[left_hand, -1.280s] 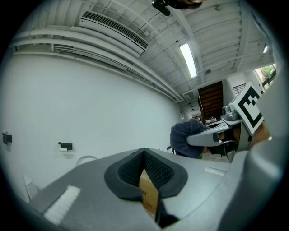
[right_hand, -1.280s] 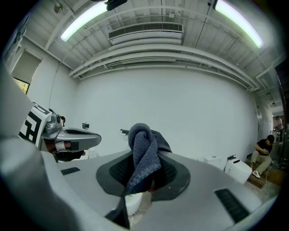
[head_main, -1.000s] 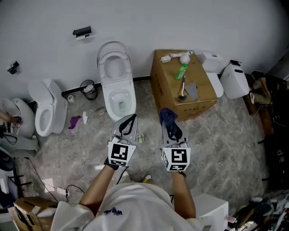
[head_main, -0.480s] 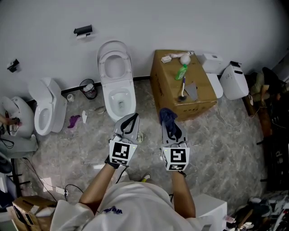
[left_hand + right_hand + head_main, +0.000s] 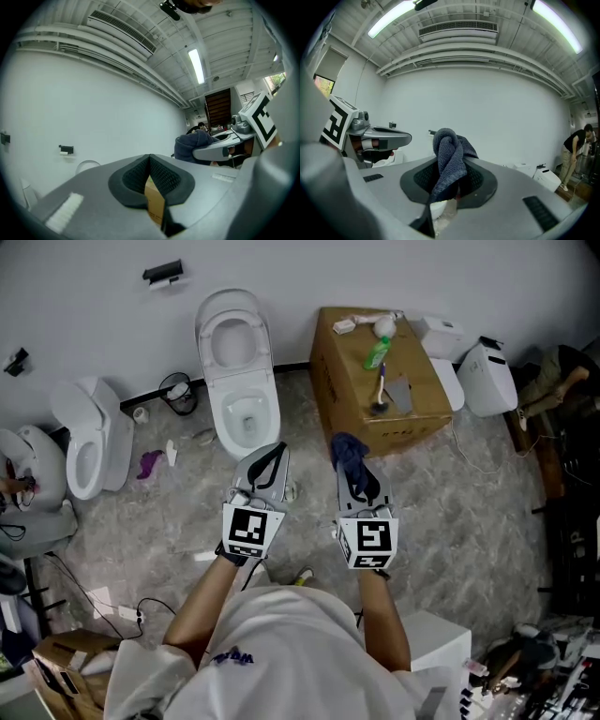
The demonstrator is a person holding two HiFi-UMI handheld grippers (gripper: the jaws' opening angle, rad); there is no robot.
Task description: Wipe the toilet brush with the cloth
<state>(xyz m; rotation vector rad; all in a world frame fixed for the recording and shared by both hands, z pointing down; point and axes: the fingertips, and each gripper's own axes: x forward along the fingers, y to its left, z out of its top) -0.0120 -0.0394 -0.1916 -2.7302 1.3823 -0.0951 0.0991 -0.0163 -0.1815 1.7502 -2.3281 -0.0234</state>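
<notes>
The toilet brush (image 5: 380,396), blue-handled with a dark head, lies on top of a cardboard box (image 5: 342,381) across the floor from me. A dark blue cloth (image 5: 349,450) is bunched between the jaws of my right gripper (image 5: 348,463), which is shut on it; in the right gripper view the cloth (image 5: 449,151) stands up out of the right gripper (image 5: 448,169). My left gripper (image 5: 274,450) hangs beside it, level with it, shut with nothing held. The left gripper (image 5: 149,158) shows its pads meeting at the tip. Both grippers are well short of the box.
A green bottle (image 5: 377,354) and small white items share the box top. A white toilet (image 5: 239,362) stands left of the box, a smaller toilet (image 5: 89,442) at far left. White appliances (image 5: 487,381) sit right of the box. Litter and cables lie on the marble floor.
The head view has tipped, so the toilet and box sit higher in the picture. Both grippers keep their pose side by side, the cloth still in the right one.
</notes>
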